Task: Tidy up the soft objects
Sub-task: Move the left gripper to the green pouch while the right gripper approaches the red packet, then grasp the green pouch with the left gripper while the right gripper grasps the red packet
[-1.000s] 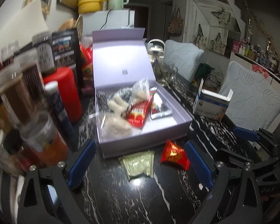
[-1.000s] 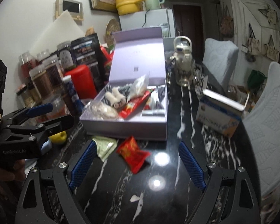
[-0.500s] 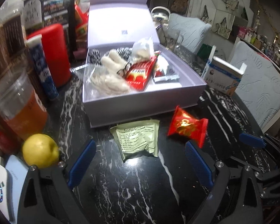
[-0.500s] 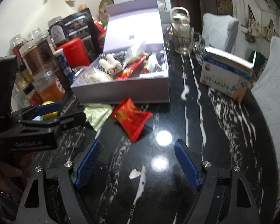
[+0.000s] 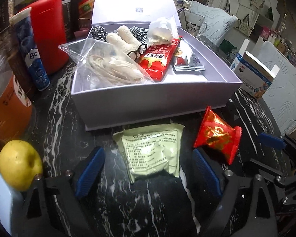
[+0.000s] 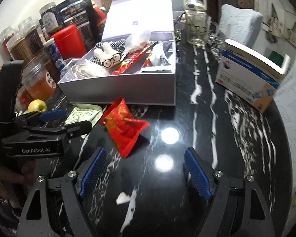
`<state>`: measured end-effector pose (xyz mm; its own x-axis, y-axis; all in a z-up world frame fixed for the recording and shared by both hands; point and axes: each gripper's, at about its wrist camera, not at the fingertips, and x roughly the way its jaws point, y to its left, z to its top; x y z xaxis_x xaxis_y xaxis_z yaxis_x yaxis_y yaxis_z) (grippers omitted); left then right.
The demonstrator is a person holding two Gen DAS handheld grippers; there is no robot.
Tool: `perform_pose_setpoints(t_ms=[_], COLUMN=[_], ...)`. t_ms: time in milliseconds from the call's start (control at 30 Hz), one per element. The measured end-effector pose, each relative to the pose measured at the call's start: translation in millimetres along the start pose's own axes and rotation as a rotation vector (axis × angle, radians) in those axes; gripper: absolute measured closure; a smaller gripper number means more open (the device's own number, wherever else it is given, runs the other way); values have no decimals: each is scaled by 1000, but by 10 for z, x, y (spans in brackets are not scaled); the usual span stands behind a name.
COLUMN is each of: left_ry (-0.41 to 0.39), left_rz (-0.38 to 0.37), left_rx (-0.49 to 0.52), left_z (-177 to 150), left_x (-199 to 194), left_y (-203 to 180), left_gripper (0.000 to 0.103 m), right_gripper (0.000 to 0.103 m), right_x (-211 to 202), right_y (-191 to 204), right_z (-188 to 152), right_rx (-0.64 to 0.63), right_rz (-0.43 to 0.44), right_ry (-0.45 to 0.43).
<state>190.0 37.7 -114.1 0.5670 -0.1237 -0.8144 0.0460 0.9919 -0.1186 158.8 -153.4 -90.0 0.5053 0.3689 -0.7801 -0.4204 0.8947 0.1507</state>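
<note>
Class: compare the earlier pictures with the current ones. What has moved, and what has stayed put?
Both grippers came down toward the table. The left gripper, jaws closing, now straddles the pale green packet; the right gripper nears the red packet. Nothing is gripped. Both packets and the lavender box stayed put.

pale green sachet [image 5: 153, 151], printed, lying flat between the left fingers [image 5: 89, 172], its near edge level with their tips. red foil packet [image 6: 124, 127], crinkled, gold-patterned, lying tilted just ahead of the right fingers [image 6: 92, 170], nearer the left one.

Dim room, tabletop [image 6: 207, 138] glare, fisheye edges
</note>
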Motion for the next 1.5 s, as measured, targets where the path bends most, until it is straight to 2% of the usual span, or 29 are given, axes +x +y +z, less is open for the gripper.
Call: perform_pose_setpoints(t_ms=[133,333,467,600,767,867,967,1000,1100,1200,1267,1333,1500], left_ry=[-20,-36,-41,-37,-36,-36,-37,-37,-40,-48,-50,-58,-59], left_rz=[38,71,66,76,66,63,64,64,55,57,69,72,59], left_rx=[14,70,68,79,89,92,88,88,81,74,75,67,76], left_z=[23,7,13,15,21,23,26,28,31,25,24,29,23], left_x=[38,77,71,84,96,97,100,101,94,78,75,64,50], left_y=[5,-59,-34,-59,-80,-86,-83,-82,-67,-53,-60,-50,-57], left_gripper=[12,12,15,15,15,15,15,16,17,23,29,40,40], right_gripper=[21,21,19,13,13,21,45,57,58,59,59,59,59], right_x=[154,374,458,468,491,500,482,474,462,462,446,426,394], right_y=[3,81,116,130,158,149,134,112,12,-46,-58,-78,-101], right_z=[130,274,280,273,246,251,250,255,268,275,261,239,219], right_rx=[-57,-150,-177,-175,-210,-214,-218,-202,-157,-133,-125,-105,-83], right_rz=[78,102,118,125,58,37,21,17,21,26,31,38,47], right_ry=[37,76,72,33,23,17,-2,-12,-24,-30,-32,-39,-43])
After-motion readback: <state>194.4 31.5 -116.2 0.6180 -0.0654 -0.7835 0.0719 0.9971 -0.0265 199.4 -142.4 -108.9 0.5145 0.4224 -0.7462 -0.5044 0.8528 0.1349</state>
